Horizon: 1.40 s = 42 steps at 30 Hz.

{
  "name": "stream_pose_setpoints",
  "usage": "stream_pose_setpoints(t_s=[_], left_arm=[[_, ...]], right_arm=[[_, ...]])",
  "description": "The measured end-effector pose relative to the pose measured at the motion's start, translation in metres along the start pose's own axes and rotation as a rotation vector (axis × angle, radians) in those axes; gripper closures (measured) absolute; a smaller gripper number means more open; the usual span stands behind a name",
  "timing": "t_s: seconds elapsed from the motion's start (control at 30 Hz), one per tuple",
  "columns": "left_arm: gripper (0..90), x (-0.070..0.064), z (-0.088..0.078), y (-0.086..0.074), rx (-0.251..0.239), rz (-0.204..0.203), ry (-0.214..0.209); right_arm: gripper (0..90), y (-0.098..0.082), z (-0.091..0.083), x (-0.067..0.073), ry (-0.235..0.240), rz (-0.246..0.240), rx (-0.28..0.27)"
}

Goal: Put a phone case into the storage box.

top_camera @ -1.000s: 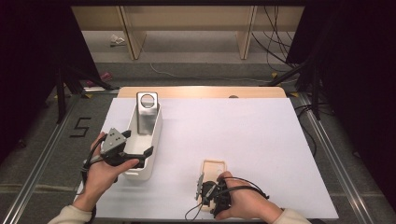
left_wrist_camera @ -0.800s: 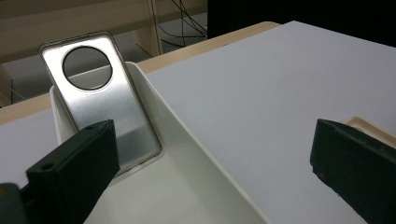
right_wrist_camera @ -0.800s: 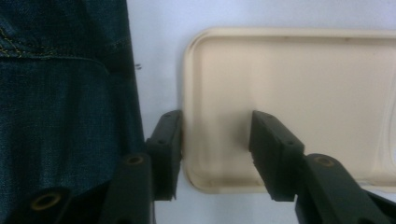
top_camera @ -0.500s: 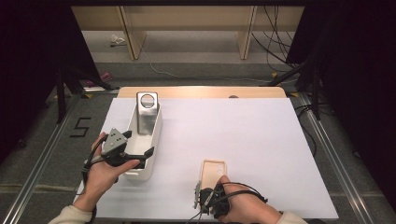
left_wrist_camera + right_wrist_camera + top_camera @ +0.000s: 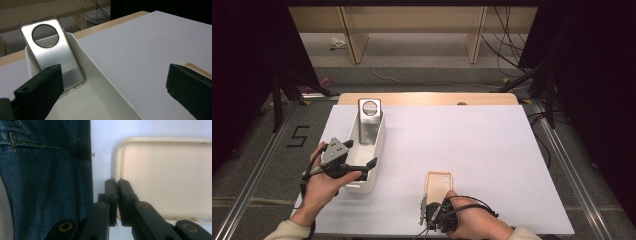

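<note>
A beige phone case [image 5: 439, 184] lies flat near the table's front edge, hollow side up [image 5: 170, 175]. My right gripper [image 5: 431, 210] sits at its near end. The jaws have just been closing and now pinch the case's rim between them [image 5: 117, 183]. A silver phone case [image 5: 369, 119] with a round hole leans upright against the far end of a white tray [image 5: 378, 146]. My left gripper [image 5: 361, 154] hovers over the tray's near end, open wide with nothing between its jaws [image 5: 113, 75]. The silver case [image 5: 50, 57] stands ahead of it.
A white sheet [image 5: 472, 140] covers the table, with a wooden strip [image 5: 427, 98] along the far side. Blue denim on the person's leg [image 5: 45, 182] lies just past the front edge. Cables and shelf legs are on the floor beyond.
The right hand has crept a little toward the front edge and its jaws have drawn together on the beige case's near rim. The left hand has stayed put.
</note>
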<state>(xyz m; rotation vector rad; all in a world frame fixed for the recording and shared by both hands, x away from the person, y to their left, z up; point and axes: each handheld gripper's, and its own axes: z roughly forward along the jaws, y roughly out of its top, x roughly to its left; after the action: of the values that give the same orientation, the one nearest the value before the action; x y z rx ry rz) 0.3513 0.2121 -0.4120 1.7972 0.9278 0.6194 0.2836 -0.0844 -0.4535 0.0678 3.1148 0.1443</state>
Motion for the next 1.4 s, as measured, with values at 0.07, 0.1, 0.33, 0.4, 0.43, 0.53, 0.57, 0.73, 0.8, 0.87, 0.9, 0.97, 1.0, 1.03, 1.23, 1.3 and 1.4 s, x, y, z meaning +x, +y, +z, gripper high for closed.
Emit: stream_pose_setpoints(t_s=[0.07, 0.1, 0.33, 0.4, 0.43, 0.53, 0.57, 0.73, 0.8, 0.87, 0.9, 0.97, 1.0, 1.03, 1.23, 1.3, 1.4], left_arm=[[0.8, 0.000, 0.000, 0.000, 0.000, -0.001, 0.000], [0.8, 0.000, 0.000, 0.000, 0.000, -0.001, 0.000], [0.8, 0.000, 0.000, 0.000, -0.001, -0.002, 0.000], [0.8, 0.000, 0.000, 0.000, -0.001, -0.003, 0.000], [0.8, 0.000, 0.000, 0.000, -0.001, -0.003, 0.000], [0.8, 0.001, 0.000, 0.000, -0.003, -0.004, 0.003], [0.8, 0.001, -0.001, 0.000, -0.003, -0.003, 0.004], [0.9, 0.001, -0.001, 0.001, -0.008, -0.008, 0.001], [0.9, 0.001, -0.001, 0.001, -0.009, -0.010, 0.000], [0.9, 0.001, -0.001, 0.001, -0.010, -0.013, -0.002], [0.9, 0.001, -0.001, 0.001, -0.011, -0.012, -0.003], [0.9, 0.001, -0.001, 0.001, -0.012, -0.016, -0.003], [1.0, 0.001, -0.001, 0.001, -0.012, -0.016, -0.002], [0.9, 0.001, -0.001, 0.001, -0.013, -0.016, -0.002], [1.3, -0.004, -0.002, 0.004, -0.015, -0.015, -0.018], [1.8, -0.007, -0.001, 0.006, -0.016, -0.015, -0.032], [2.3, -0.012, 0.000, 0.009, -0.014, -0.012, -0.044]], right_arm=[[87.4, 0.000, 0.000, 0.000, -0.002, 0.000, -0.004], [87.5, -0.001, 0.000, 0.000, -0.001, 0.001, -0.005], [87.9, -0.005, -0.002, -0.003, 0.002, 0.011, -0.035], [87.9, -0.007, -0.006, -0.005, 0.013, 0.019, -0.064], [87.9, -0.008, -0.007, -0.006, 0.016, 0.027, -0.079], [87.9, -0.012, -0.015, -0.010, 0.032, 0.053, -0.132], [87.9, -0.013, -0.016, -0.012, 0.032, 0.055, -0.154], [88.0, -0.022, -0.026, -0.019, 0.040, 0.100, -0.246], [88.0, -0.025, -0.030, -0.022, 0.031, 0.122, -0.287], [88.0, -0.029, -0.034, -0.025, 0.033, 0.131, -0.325], [88.0, -0.030, -0.035, -0.026, 0.023, 0.134, -0.342], [88.0, -0.032, -0.037, -0.028, 0.016, 0.135, -0.368], [88.0, -0.033, -0.038, -0.028, 0.007, 0.134, -0.383], [88.0, -0.034, -0.039, -0.028, 0.006, 0.133, -0.391], [88.0, -0.034, -0.041, -0.028, 0.002, 0.117, -0.448], [88.0, -0.035, -0.041, -0.028, 0.000, 0.116, -0.463], [88.0, -0.036, -0.042, -0.029, -0.003, 0.120, -0.476]])
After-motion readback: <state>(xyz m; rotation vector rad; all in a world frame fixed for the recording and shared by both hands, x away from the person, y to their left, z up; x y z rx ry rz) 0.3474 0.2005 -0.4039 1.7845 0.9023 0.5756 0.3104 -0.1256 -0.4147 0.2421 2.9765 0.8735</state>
